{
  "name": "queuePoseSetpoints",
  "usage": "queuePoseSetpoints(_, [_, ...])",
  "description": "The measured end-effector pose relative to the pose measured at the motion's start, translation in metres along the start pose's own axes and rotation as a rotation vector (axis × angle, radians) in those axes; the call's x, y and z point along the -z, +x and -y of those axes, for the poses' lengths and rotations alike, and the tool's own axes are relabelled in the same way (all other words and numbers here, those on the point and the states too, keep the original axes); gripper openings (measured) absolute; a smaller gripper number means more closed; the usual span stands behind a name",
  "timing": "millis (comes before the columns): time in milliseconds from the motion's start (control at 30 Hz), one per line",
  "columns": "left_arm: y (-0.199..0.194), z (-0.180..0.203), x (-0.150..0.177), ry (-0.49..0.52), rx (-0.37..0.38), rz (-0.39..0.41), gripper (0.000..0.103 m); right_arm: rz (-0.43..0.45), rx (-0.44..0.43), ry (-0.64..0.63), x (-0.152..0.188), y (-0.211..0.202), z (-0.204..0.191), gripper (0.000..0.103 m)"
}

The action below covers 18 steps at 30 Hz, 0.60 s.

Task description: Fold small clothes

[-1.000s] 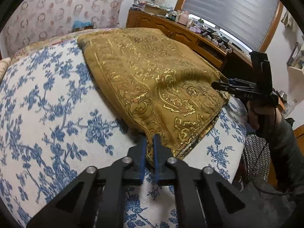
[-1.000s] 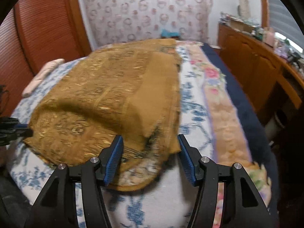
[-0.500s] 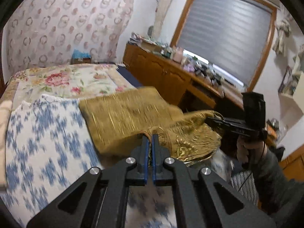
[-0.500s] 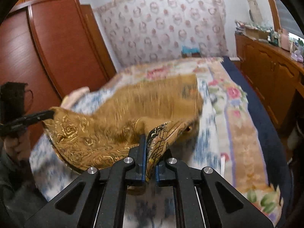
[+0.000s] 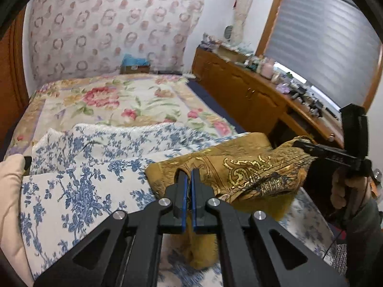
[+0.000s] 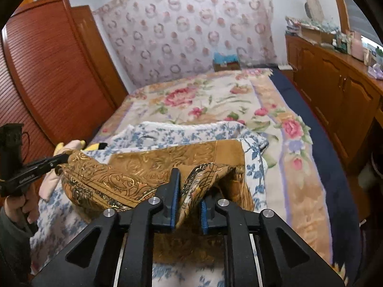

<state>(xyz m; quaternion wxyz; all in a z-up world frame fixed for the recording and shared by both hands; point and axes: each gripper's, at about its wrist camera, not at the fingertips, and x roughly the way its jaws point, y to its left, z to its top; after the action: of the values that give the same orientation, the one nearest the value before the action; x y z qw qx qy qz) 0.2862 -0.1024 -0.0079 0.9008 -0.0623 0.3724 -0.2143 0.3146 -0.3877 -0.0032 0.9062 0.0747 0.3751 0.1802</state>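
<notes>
Our left gripper point(image 5: 189, 179) is clamped on one corner of the gold cloth point(image 5: 251, 174); our right gripper point(image 6: 188, 191), jaws opening, has the other between them. Cloth raised over the blue floral spread point(image 5: 79, 179): first fold begun, unfinished.

L jaws clamped, R jaws opening
</notes>
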Motion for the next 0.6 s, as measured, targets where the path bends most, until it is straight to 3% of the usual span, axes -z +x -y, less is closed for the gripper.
queuePoseSetpoints(33, [0.006,-0.003,-0.002,-0.006,0.001,-0.009,0.000,-0.010,0.004,-0.001,-0.002,0.004,0.003,0.017])
queuePoseSetpoints(100, [0.018,-0.008,-0.001,-0.014,-0.005,-0.030,0.000,-0.020,-0.008,0.005,-0.005,0.006,0.007,0.033])
queuePoseSetpoints(133, [0.021,-0.010,0.000,-0.019,-0.003,-0.036,0.000,-0.014,-0.012,0.026,-0.008,0.004,0.011,0.054])
queuePoseSetpoints(167, [0.025,-0.013,0.001,-0.028,0.003,-0.043,0.000,0.005,0.002,0.039,-0.012,0.000,0.016,0.060])
queuePoseSetpoints(333, [0.025,-0.017,-0.005,-0.021,0.049,-0.057,0.004,0.041,0.089,-0.040,-0.022,-0.012,0.020,0.060])
queuePoseSetpoints(400, [0.019,-0.016,-0.008,-0.003,0.055,-0.046,0.013,0.023,0.104,-0.090,-0.017,-0.010,0.015,0.060])
queuePoseSetpoints(433, [0.015,-0.015,-0.010,0.008,0.043,-0.031,0.029,0.017,0.102,-0.129,-0.013,-0.007,0.011,0.060])
queuePoseSetpoints(467, [0.008,-0.015,-0.011,0.021,0.028,-0.002,0.034,0.010,0.104,-0.151,-0.010,-0.003,0.009,0.060])
queuePoseSetpoints(600, [-0.006,-0.019,-0.016,0.028,0.030,0.033,0.038,-0.059,0.111,-0.230,0.004,0.028,0.001,0.060])
